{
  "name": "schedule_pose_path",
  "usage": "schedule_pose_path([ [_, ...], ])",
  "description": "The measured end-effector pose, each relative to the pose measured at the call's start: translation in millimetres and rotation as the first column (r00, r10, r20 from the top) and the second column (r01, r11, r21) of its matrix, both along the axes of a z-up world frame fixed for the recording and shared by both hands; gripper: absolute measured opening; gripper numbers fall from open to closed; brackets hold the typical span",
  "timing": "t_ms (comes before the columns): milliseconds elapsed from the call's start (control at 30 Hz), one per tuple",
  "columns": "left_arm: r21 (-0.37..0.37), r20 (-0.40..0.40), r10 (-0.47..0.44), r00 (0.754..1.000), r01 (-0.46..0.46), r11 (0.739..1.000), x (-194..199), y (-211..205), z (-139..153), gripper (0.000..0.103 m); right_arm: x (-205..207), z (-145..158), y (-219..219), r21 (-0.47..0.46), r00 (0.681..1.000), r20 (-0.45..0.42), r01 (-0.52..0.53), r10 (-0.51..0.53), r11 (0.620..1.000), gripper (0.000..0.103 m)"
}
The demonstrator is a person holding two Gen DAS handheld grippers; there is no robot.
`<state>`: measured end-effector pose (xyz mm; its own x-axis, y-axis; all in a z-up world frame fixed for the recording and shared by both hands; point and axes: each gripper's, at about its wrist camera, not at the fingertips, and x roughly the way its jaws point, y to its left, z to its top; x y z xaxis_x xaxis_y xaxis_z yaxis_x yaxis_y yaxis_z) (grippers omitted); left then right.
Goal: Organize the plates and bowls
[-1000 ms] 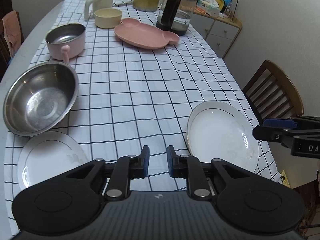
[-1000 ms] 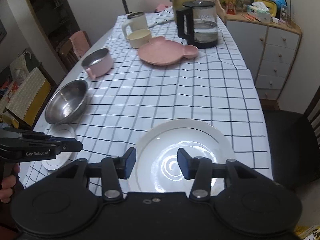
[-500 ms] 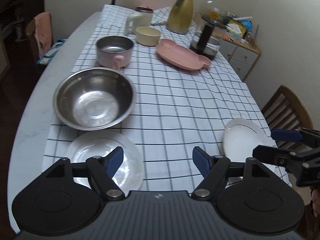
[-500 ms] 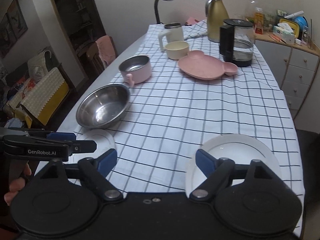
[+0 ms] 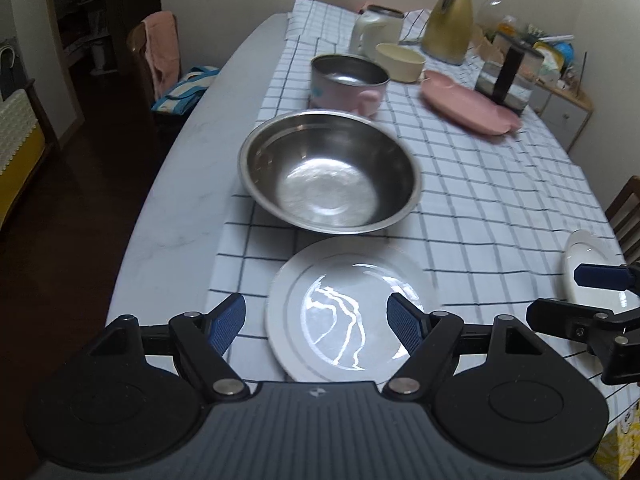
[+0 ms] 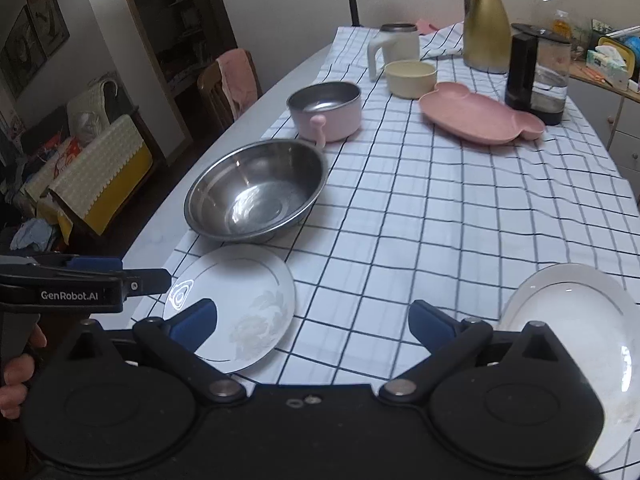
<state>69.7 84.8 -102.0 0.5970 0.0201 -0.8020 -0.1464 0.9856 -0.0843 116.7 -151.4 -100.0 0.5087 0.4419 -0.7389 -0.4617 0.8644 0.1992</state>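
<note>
While steel bowl (image 5: 330, 172) sits behind small plate (image 5: 348, 312), kettle (image 6: 538, 76) – jug (image 6: 486, 20) beyond

A white cloth with a dark blue grid (image 6: 460, 216) covers the pale grey worktop (image 5: 180, 184). On it, beyond the bare silver steel bowl (image 6: 256, 196): a pink pot with steel inside (image 6: 326, 110), a cream bowl (image 6: 410, 78), a plain pink bear-shaped plate (image 6: 480, 118). Nearer than that bowl, a white plate with a thin grey ring and faint flower print (image 6: 240, 308). The tongs (image 5: 316, 322) are black with blue pads.
</note>
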Motion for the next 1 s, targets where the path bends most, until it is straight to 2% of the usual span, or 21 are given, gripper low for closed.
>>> schedule_pose_path([
  [167, 0.004, -0.035, -0.022, 0.999, 0.023, 1.000, 7, 16, -21, 0.078, 11, -24, 21, -0.020, 0.998, -0.054, -0.015, 0.014, 1.000, 0.099],
  [267, 0.003, -0.050, -0.036, 0.998, 0.036, 0.999, 13, 21, -30, 0.078, 19, -37, 30, -0.024, 0.995, -0.097, -0.011, 0.009, 1.000, 0.093],
  [533, -0.051, -0.090, -0.026, 0.996, 0.021, 0.998, 29, 37, -49, 0.077, 32, -61, 47, -0.042, 0.984, -0.176, -0.005, -0.002, 0.999, 0.076],
  [667, -0.091, -0.100, -0.007, 0.995, -0.002, 0.996, 34, 42, -54, 0.076, 39, -68, 46, 0.002, 0.975, -0.218, 0.035, -0.034, 0.999, 0.073],
  [733, -0.120, -0.114, -0.012, 0.993, -0.002, 0.993, 36, 44, -57, 0.064, 42, -71, 45, 0.024, 0.968, -0.246, 0.052, -0.045, 0.998, 0.062],
  [767, -0.119, -0.121, -0.012, 0.993, -0.003, 0.993, 36, 44, -59, 0.062, 43, -72, 44, 0.033, 0.966, -0.255, 0.052, -0.042, 0.998, 0.060],
  [833, -0.112, -0.132, -0.007, 0.991, -0.008, 0.994, 38, 45, -62, 0.051, 44, -73, 46, 0.036, 0.964, -0.264, 0.046, -0.035, 0.998, 0.056],
  [1000, -0.148, -0.138, 0.004, 0.990, -0.024, 0.989, 38, 51, -63, 0.035, 46, -76, 47, 0.045, 0.956, -0.290, 0.055, -0.040, 0.997, 0.042],
])
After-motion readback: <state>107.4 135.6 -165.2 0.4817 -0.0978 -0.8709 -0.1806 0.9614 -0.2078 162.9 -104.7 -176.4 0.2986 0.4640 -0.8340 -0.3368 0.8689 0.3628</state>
